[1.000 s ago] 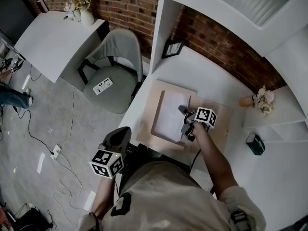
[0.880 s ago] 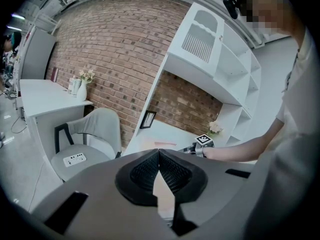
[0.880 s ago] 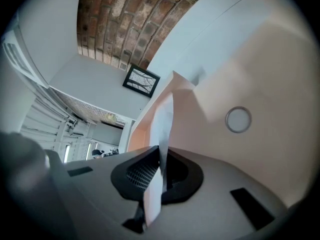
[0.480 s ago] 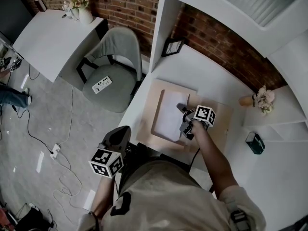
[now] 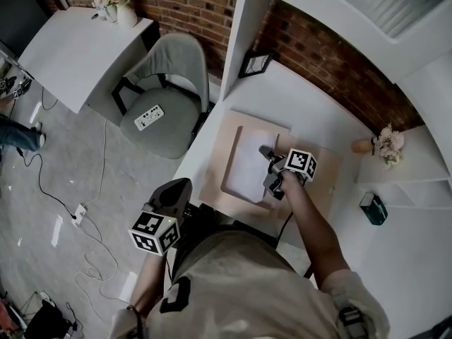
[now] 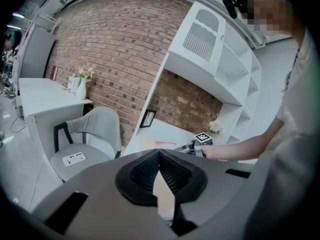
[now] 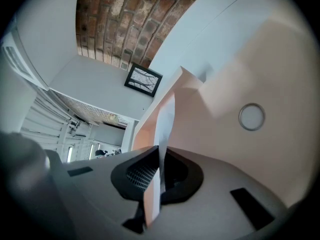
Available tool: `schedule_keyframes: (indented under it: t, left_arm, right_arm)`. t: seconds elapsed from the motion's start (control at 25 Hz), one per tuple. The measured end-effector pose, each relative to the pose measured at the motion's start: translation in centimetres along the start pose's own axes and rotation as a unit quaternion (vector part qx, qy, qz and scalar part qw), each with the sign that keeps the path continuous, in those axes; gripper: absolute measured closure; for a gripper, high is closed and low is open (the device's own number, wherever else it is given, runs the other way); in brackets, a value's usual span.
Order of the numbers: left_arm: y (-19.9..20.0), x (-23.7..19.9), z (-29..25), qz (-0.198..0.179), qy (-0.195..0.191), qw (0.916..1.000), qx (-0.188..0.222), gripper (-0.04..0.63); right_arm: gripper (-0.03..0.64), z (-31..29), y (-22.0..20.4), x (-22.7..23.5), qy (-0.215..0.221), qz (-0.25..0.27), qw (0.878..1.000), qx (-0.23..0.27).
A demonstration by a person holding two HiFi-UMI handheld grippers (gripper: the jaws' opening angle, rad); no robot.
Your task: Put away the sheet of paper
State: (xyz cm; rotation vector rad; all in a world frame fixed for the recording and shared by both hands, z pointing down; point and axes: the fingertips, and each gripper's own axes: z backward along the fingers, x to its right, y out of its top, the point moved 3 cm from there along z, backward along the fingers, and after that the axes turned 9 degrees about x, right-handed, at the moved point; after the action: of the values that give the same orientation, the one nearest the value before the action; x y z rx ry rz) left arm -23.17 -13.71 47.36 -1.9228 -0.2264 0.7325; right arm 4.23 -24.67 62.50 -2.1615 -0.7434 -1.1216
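Right gripper clamped on edge of sheet of paper over wooden tray; left gripper closed, empty; stowing not yet done.

White desk | tan mat flat beneath right gripper fingers | picture frame beyond fingertips, at the back
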Motion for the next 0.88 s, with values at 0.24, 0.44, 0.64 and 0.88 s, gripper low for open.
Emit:
schedule_keyframes:
  t: [0.24,0.44,0.64,0.88]
  left_arm:
    - [0.2,0.2,0.0,-0.002,0.003,1.0000,0.003,0.578]
    - [0.3,0.3,0.4,-0.003,0.005,1.0000,0.004,0.578]
    - [0.1,0.4,0.9,0.002,0.012,0.9999,0.005,0.578]
    - [0.0,0.2,1.4,0.005,0.017,0.9998,0.007,0.578]
  right_arm:
    - [0.589,0.0,0.5,-0.2,0.001,0.004,1.000,-0.001]
    - [0.589,-0.1,0.3,-0.4,0.002,0.003,1.000,-0.001]
    - [0.589,-0.2,0.3,-0.7,0.002,0.005,1.000,-0.004]
    - [0.589,-0.3,0.3,-1.0,0.002,0.010,1.000,-0.005]
